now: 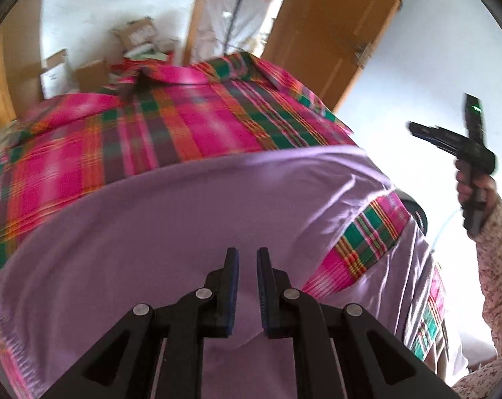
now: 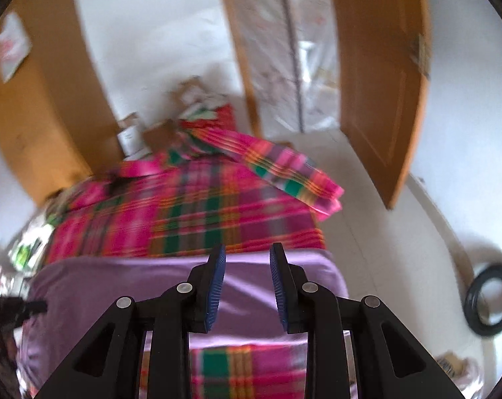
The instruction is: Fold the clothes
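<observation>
- A lilac garment (image 1: 184,219) lies spread over a pink plaid sheet (image 1: 184,119) on the bed.
- The left tool (image 1: 247,286) hovers above the garment, jaws slightly apart, empty.
- The right tool (image 2: 247,286) hangs above it too, jaws wide apart.
- A wooden door (image 2: 380,76) stands open beyond.

Both grippers were black linkages with silver round pivots. The left gripper (image 1: 247,286) and right gripper (image 2: 247,286) carried blue ribbed pads (image 2: 216,287). The sleeve (image 1: 496,266) looked pale and speckled, possibly floral.
</observation>
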A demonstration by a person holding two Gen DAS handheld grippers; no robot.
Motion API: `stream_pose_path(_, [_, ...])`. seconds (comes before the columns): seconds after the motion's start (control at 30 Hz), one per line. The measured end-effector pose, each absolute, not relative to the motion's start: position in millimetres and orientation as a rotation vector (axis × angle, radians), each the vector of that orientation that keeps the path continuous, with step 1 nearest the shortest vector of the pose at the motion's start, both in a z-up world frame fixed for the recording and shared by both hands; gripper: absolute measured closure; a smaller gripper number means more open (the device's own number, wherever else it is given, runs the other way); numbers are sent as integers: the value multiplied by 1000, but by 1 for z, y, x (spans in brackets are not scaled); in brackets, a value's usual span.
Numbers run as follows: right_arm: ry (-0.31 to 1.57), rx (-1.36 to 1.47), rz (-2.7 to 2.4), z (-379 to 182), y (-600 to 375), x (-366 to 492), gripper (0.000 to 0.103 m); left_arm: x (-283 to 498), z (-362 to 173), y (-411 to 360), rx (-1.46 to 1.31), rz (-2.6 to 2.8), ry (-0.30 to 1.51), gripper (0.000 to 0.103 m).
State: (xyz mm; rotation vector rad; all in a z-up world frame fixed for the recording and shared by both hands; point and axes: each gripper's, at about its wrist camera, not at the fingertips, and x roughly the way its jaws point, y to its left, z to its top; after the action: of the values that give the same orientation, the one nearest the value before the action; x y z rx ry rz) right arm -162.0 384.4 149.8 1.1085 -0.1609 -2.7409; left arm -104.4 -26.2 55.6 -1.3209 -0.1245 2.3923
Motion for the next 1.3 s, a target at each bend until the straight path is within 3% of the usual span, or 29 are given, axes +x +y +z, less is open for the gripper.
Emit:
stream_pose_path(0.23, [-84, 1023, -2578, 185, 330, -116, 72, -77, 66, -80, -1345, 2483, -168, 92])
stream_pose_path(0.37, [17, 1065, -2483, 156, 280, -99, 72, -68, 64, -110, -1366, 2525, -228, 92])
stream_pose_path(0.73, [38, 1231, -2167, 55, 166, -93, 72, -70, 18, -190, -1499, 2568, -451, 92])
stream_pose_path(1.3, [19, 1290, -2115, 31, 110, -120, 72, -125, -6, -247, -1506, 2629, -682, 92])
